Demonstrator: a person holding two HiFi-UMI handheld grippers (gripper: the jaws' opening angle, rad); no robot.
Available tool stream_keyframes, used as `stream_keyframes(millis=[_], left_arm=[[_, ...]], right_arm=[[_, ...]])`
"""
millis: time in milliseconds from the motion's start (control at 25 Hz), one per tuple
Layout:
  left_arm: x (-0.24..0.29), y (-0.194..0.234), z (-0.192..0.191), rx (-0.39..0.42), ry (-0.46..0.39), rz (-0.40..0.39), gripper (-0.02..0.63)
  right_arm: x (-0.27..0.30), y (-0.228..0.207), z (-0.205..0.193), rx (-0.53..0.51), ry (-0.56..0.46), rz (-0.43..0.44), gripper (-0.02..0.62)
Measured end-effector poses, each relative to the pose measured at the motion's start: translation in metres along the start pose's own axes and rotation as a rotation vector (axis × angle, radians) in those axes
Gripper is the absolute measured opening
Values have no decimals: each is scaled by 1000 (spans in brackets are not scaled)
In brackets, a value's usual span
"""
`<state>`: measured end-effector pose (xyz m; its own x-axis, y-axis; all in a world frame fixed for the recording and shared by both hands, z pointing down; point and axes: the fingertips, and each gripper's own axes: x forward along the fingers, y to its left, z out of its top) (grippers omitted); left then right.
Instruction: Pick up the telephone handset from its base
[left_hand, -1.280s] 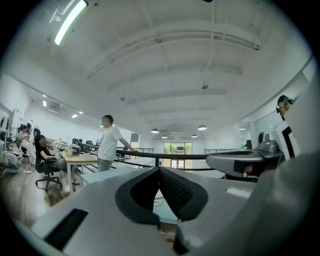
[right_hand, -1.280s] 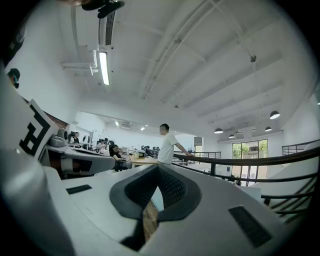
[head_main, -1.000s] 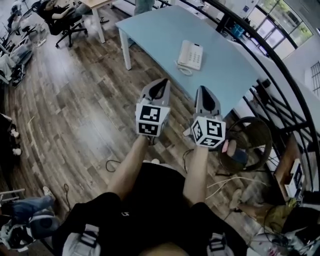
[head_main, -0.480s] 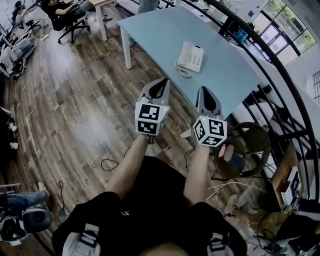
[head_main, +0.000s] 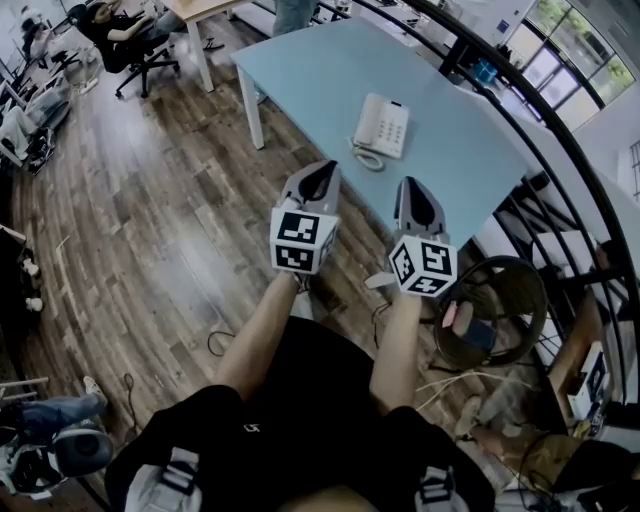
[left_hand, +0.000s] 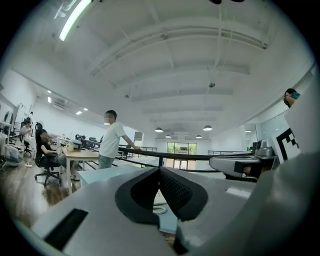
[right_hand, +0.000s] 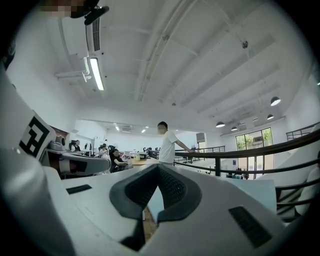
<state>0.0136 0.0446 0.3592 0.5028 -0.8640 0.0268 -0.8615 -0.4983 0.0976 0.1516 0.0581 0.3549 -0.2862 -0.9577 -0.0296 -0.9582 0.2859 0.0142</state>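
Telephone (head_main: 381, 125) whole on table (head_main: 300, 70), head view; left gripper view catches coiled cord (left_hand: 159, 210).

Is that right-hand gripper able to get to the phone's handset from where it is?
Probably yes: the table lies bare between the right gripper and the handset, though the gripper is short of it and its jaws are shut.

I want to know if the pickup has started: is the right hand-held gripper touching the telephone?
Apart. The head view shows bare blue table between the right hand-held gripper and the telephone lying on it.
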Motion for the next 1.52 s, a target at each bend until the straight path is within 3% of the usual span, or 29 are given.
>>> stream_keyframes(millis=[320,560,880,1000,1400,1520], left_arm=[[86,40,-23,-41,55,-39,-3],[164,93,-41,-88,120,-48,-3],[261,141,-53,-116,163,-118,-3],[287,145,-60,-141,177,-167,-3],[337,106,-132,-233,363,-293,-3],[343,101,-154,-261,418,-307,47]], right_arm=[[79,-32,-23,23,26,-26,-6],[172,-51,-47,20,101,-23,-6],[267,-81,-73,49,166,-71,-6],[286,-97,-78,56,177,-109,-6],[283,-152,-126,115,271,-193,-6],[283,-158,-141,133,301,-193,-6]])
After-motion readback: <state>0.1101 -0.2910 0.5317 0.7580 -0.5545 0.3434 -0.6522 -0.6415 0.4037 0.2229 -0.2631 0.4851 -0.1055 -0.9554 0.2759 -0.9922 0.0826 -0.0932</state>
